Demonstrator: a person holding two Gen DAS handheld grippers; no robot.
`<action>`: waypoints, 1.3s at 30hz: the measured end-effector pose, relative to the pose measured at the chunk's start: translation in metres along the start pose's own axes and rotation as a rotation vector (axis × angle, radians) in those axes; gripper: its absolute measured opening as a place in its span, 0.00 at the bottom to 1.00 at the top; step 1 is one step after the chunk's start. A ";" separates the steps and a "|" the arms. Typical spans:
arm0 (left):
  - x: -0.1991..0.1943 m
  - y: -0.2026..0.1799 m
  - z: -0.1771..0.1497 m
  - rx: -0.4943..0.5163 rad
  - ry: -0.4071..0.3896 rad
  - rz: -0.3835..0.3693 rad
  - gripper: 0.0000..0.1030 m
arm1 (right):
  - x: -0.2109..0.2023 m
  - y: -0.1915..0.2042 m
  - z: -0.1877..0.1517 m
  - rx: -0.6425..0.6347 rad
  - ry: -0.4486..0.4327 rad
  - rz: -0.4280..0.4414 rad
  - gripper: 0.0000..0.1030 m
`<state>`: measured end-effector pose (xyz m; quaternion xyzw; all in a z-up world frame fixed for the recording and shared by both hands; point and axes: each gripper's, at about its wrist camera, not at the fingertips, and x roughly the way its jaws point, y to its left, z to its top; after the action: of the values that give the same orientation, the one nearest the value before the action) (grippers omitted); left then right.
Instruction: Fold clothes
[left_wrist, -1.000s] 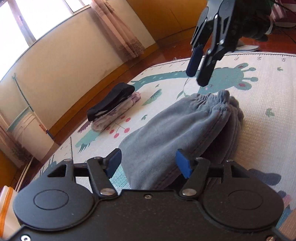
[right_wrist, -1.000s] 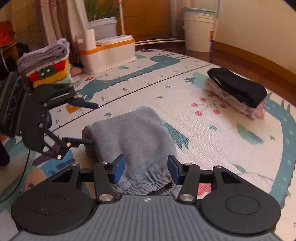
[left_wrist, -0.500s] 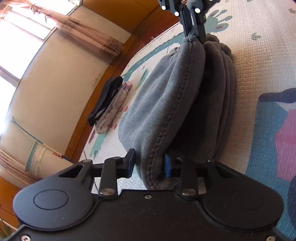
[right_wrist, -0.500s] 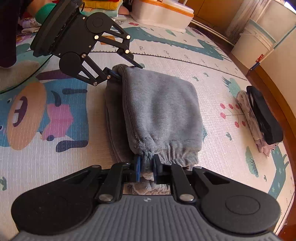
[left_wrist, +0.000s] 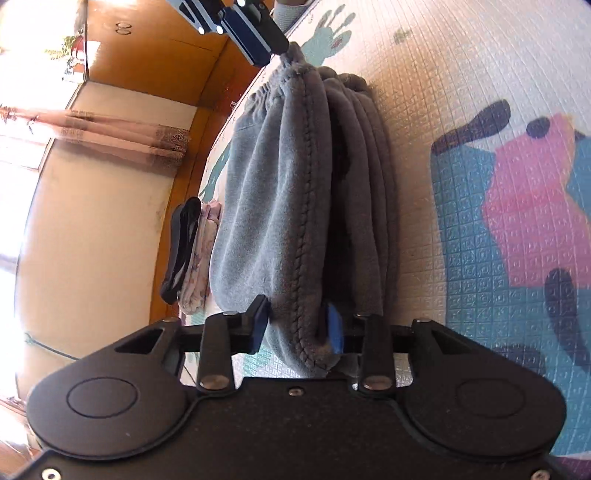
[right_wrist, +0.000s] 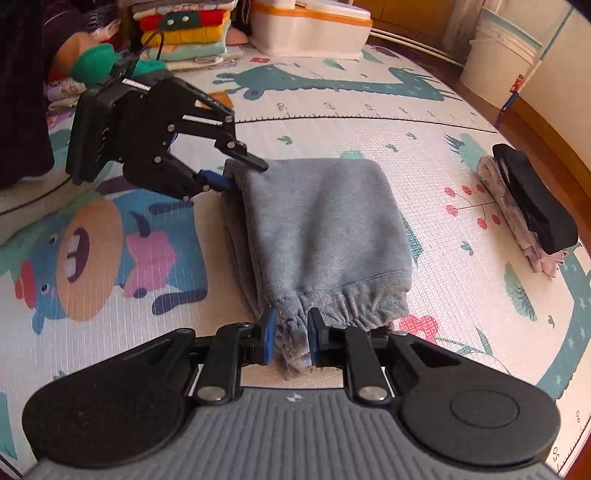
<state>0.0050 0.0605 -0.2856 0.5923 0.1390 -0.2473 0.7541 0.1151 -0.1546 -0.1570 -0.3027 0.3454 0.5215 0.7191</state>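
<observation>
Right wrist view: folded grey pants lie near the middle of the mat, stacked in several layers, with the elastic waistband toward this camera. The right gripper has its blue-padded jaws closed on the near left corner of the top layer, gathered cloth bunched between them. At the far left corner of the pants the left gripper pinches the top layer's edge, one black finger above the cloth and the blue pad below. That top layer is raised slightly off the layers under it along the left side.

Left wrist view is rolled sideways, so the mat runs up the right of the frame. The left gripper clamps a thick seamed fold of the pants, the cloth filling the gap between its pads. At the far end the right gripper grips the puckered waistband corner. The lower layers lie flat against the mat.

Near the mat's right edge in the right wrist view sits a small pile, a black item on pale printed cloth. At the far left corner is a stack of clothes, beside it a white box with an orange band. A white bucket stands off the mat's far right corner.
</observation>
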 end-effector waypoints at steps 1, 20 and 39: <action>-0.007 0.012 0.000 -0.055 -0.002 -0.034 0.46 | 0.000 -0.006 0.006 0.037 -0.031 -0.008 0.19; 0.090 0.084 -0.008 -0.956 -0.017 -0.337 0.57 | 0.080 -0.043 -0.039 0.250 -0.168 -0.156 0.38; 0.045 0.046 0.003 -0.937 -0.032 -0.229 0.64 | 0.059 -0.004 -0.057 0.253 -0.175 -0.148 0.44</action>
<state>0.0672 0.0565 -0.2700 0.1660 0.2882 -0.2483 0.9098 0.1211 -0.1689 -0.2371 -0.1878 0.3211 0.4441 0.8151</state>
